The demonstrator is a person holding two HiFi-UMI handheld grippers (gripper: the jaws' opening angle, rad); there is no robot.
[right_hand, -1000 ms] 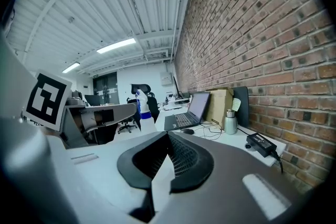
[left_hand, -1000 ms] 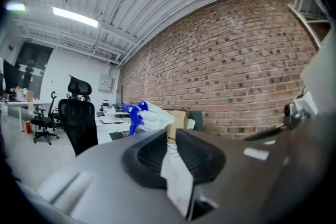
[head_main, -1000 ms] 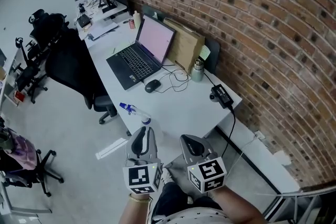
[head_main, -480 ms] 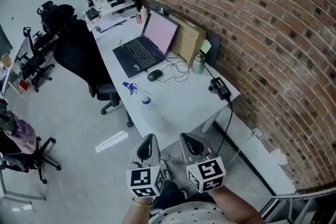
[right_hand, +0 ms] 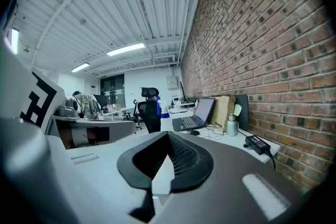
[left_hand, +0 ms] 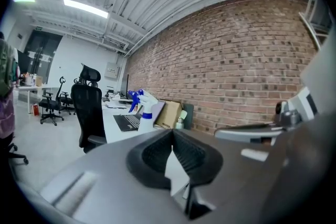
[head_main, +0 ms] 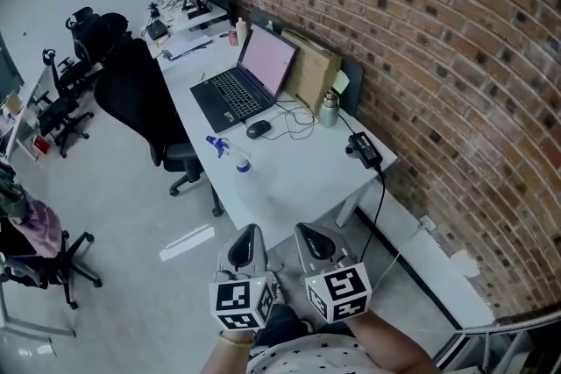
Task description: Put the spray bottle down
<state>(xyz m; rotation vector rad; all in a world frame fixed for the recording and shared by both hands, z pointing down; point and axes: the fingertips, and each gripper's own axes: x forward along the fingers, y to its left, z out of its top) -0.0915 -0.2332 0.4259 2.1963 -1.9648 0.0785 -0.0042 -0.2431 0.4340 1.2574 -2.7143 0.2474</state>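
Observation:
The spray bottle (head_main: pixel 230 155), white with a blue trigger head, stands upright on the white desk (head_main: pixel 298 179) near its front edge. It also shows in the left gripper view as the spray bottle (left_hand: pixel 144 109), beyond the jaws. My left gripper (head_main: pixel 248 236) is off the desk's near corner, shut, with nothing between its jaws. My right gripper (head_main: pixel 308 236) is beside it, also shut and holding nothing. Both are well short of the bottle and point toward the desk.
On the desk are an open laptop (head_main: pixel 241 83), a mouse (head_main: pixel 258 129), a metal flask (head_main: pixel 329 109), a cardboard sheet (head_main: pixel 311 66) and a power brick (head_main: pixel 362 149) with a cable. A black office chair (head_main: pixel 140 105) stands left of the desk. A brick wall (head_main: pixel 421 57) runs along the right.
Both grippers have drawn back from the desk, so the bottle now stands farther from the left gripper. The bottle stays upright on the desk.

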